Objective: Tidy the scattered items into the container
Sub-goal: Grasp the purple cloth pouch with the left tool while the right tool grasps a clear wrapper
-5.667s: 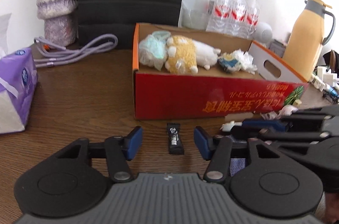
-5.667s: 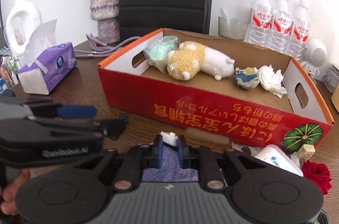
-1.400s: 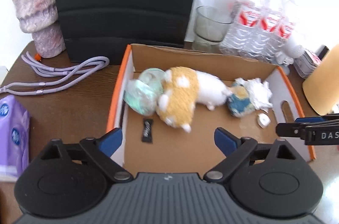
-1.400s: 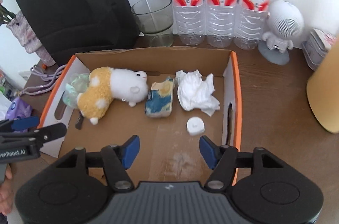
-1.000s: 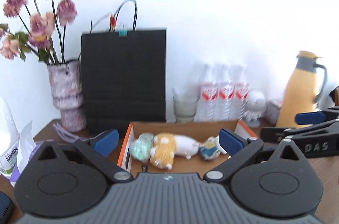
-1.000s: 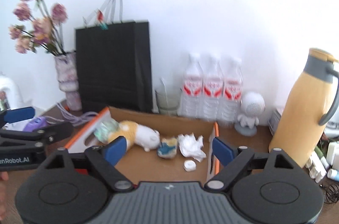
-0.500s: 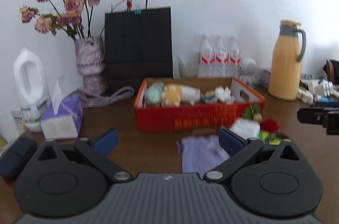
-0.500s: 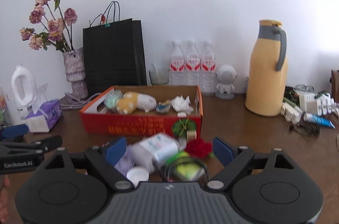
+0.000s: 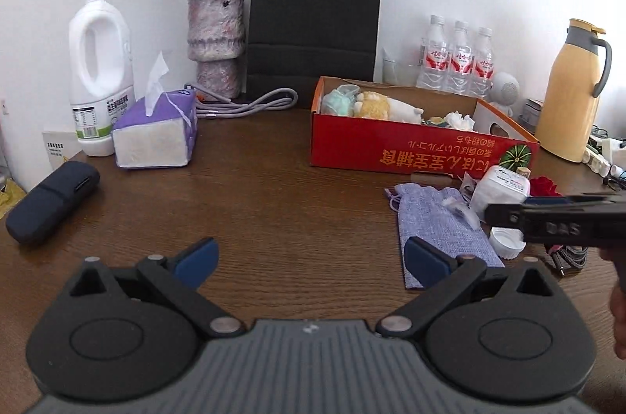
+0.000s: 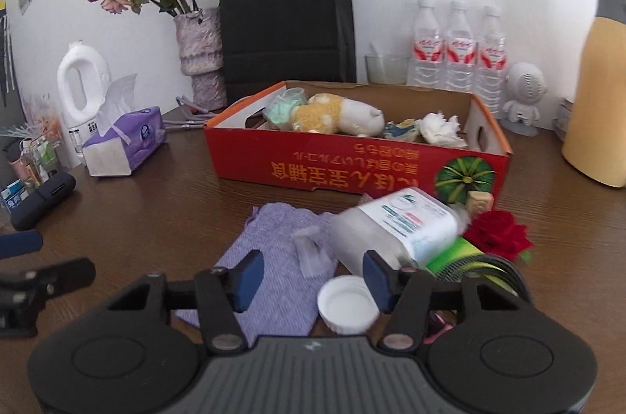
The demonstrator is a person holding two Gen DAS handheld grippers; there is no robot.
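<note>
The red cardboard box (image 10: 352, 163) holds a plush toy (image 10: 332, 116), a crumpled tissue and other small things. In front of it lie a purple pouch (image 10: 274, 257), a white cap (image 10: 346, 302), a white jar on its side (image 10: 399, 226) and a red rose (image 10: 497, 234). My right gripper (image 10: 311, 277) hangs low over the pouch, jaws closing, with the cap beside its right finger and nothing pressed. My left gripper (image 9: 309, 257) stands open over bare table, left of the pouch (image 9: 438, 218). The box (image 9: 411, 148) lies beyond it.
A purple tissue pack (image 9: 156, 136), a white jug (image 9: 99, 73), a vase (image 9: 215, 42) and a black paper bag (image 9: 313, 18) stand at the back. Water bottles (image 10: 454, 42) and a yellow flask (image 9: 571, 89) are right of the box. A dark case (image 9: 51, 202) lies far left.
Both grippers have drawn back from above the box and come down to the table in front of it. The right jaws have narrowed over the pouch and cap.
</note>
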